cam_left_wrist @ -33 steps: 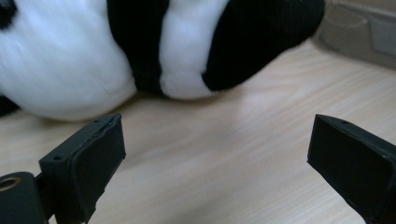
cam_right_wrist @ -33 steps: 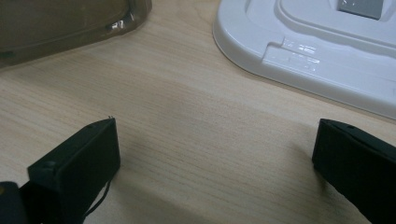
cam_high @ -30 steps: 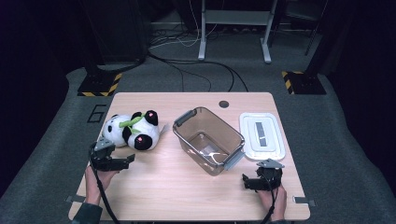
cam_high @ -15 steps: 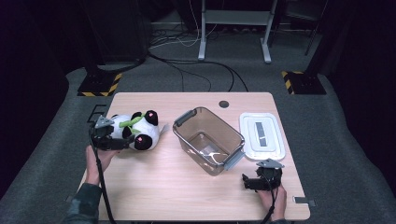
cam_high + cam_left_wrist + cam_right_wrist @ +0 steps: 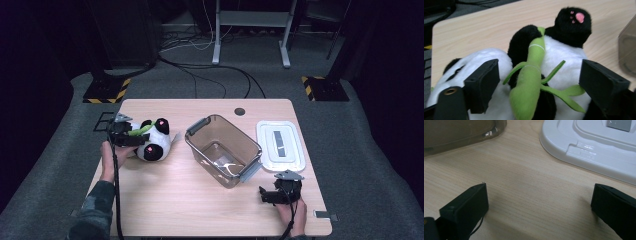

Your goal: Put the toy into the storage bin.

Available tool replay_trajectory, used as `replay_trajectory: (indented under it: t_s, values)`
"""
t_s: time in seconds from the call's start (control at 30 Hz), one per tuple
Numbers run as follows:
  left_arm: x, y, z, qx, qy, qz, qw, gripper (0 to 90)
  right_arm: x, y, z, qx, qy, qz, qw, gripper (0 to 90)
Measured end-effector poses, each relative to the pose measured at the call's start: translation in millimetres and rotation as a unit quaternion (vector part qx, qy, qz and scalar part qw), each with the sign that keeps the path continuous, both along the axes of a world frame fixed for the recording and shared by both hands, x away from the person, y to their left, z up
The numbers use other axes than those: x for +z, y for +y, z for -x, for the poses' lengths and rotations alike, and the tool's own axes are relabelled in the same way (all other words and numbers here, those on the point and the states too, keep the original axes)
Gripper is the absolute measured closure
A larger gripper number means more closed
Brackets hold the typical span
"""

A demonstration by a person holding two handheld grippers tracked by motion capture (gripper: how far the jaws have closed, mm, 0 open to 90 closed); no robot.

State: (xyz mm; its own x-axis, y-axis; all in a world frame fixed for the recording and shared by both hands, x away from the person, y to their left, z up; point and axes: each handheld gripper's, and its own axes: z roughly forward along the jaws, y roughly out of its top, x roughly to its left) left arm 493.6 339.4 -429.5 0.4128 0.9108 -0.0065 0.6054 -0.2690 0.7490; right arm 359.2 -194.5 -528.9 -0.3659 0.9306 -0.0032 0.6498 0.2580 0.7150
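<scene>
Wooden table point(image 5: 200, 200): left gripper point(image 5: 539, 82), fingers spread, straddles the plush panda point(image 5: 559, 57); closing looks next. Right gripper point(image 5: 539, 210) waits, fingers spread, near the lid point(image 5: 599, 142).

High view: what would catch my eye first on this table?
The panda toy at the table's left, lying with a green bamboo sprig across its body; the left gripper is open with a jaw on either side of it. Mid-table stands an empty clear bin, its white lid lying flat to the right. The right gripper rests open near the front edge.
</scene>
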Motion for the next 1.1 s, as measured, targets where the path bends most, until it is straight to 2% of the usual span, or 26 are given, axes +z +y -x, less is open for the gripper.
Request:
replay_trajectory:
  t_s: [0.03,0.13,0.2,0.23,0.3,0.47,0.57,0.77,0.87,0.97,1.1]
  values:
    - [-2.2,-0.9,-1.3,0.006,0.003,0.005,1.0,25.2,0.0,0.0,-0.1,0.002,0.0,0.001,1.0,0.3]
    - [-5.0,-3.7,-4.4,0.01,0.015,0.004,0.9998,29.0,0.0,0.2,0.1,0.003,-0.001,0.001,1.0,0.4]
    - [-5.3,-4.2,-5.9,0.006,0.023,0.003,0.9997,35.5,0.1,-0.1,0.4,0.007,0.0,0.001,1.0,0.9]
    - [-5.5,-4.3,-6.7,0.004,0.026,0.008,0.9996,43.1,0.1,0.0,0.5,0.006,-0.001,0.0,1.0,1.0]
    - [-5.6,-3.0,-7.0,0.001,0.028,0.011,0.9995,46.2,0.1,0.1,0.6,0.006,-0.001,-0.001,1.0,1.0]
    - [-9.0,2.7,-6.7,0.006,0.029,0.052,0.9982,61.0,0.1,0.0,0.5,0.006,-0.001,0.0,1.0,1.0]
    - [-8.8,4.0,-4.8,0.001,0.024,0.05,0.9985,71.1,0.1,-0.1,0.5,0.007,-0.001,0.0,1.0,1.0]
    - [-4.9,4.9,2.4,-0.005,0.007,0.047,0.9989,74.0,0.0,0.5,0.7,0.004,-0.001,-0.003,1.0,1.1]
    - [-1.7,5.9,6.6,-0.009,0.005,0.045,0.9989,74.5,0.1,0.4,0.7,0.004,-0.001,-0.003,1.0,1.1]
    - [3.0,8.2,14.8,-0.012,-0.007,0.049,0.9987,74.8,0.1,0.4,0.6,0.005,-0.001,-0.003,1.0,1.1]
    - [6.1,9.4,21.0,-0.019,-0.013,0.051,0.9984,74.8,0.0,0.4,0.7,0.004,-0.001,-0.003,1.0,1.1]
